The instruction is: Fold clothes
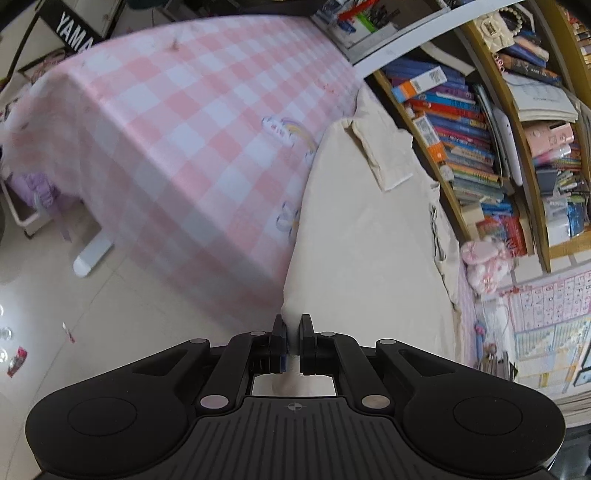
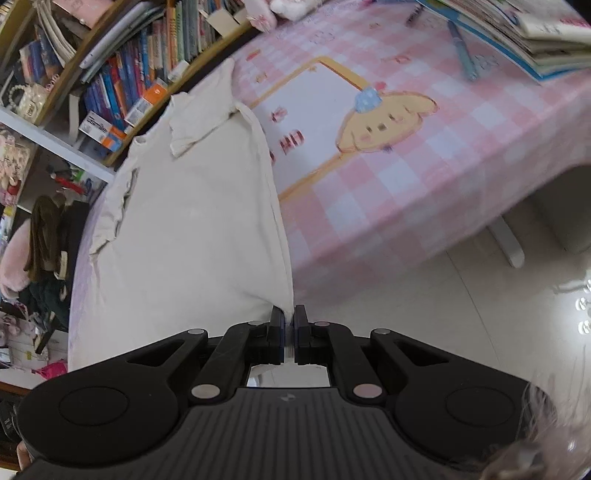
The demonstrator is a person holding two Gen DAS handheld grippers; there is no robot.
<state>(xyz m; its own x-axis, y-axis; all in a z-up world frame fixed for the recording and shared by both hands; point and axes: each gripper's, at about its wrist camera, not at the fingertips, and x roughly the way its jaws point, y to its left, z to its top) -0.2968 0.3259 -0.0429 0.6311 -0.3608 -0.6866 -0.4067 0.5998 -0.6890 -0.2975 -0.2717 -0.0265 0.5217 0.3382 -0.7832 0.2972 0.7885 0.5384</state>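
From the left wrist camera, I see my left tool (image 1: 293,325) pointing downward and forward over the near edge of the counter (image 1: 192,122). Its two fingers are clenched on the near corner of the cream garment (image 1: 365,236), and a thin strip of the cloth stands between the pads. The garment lies spread on the counter, on the right part of the pink checked tablecloth (image 1: 166,155), and it reaches away from me toward the bookshelf (image 1: 476,122). A folded part, maybe a sleeve, lies on top at the far end. The shelf compartments are full: in one there are many coloured books (image 1: 458,122), some upright and some leaning; in the next one there are papers, pink boxes and small things that I cannot name. A pink plush toy (image 1: 484,266) sits at the foot of the shelf. On the left, the white floor (image 1: 110,332) has a few small objects on it.

From the right wrist camera, my right tool (image 2: 289,319) also points downward, and it is clenched on the other near corner of the same garment (image 2: 192,229); the cloth rises slightly into the pads. Here the garment lies on the left, beside a cartoon dog print (image 2: 384,122) on the tablecloth. A stack of books (image 2: 524,33) and a blue pen (image 2: 461,48) lie at the far right of the counter. The bookshelf (image 2: 122,74) stands behind the garment, packed with books.
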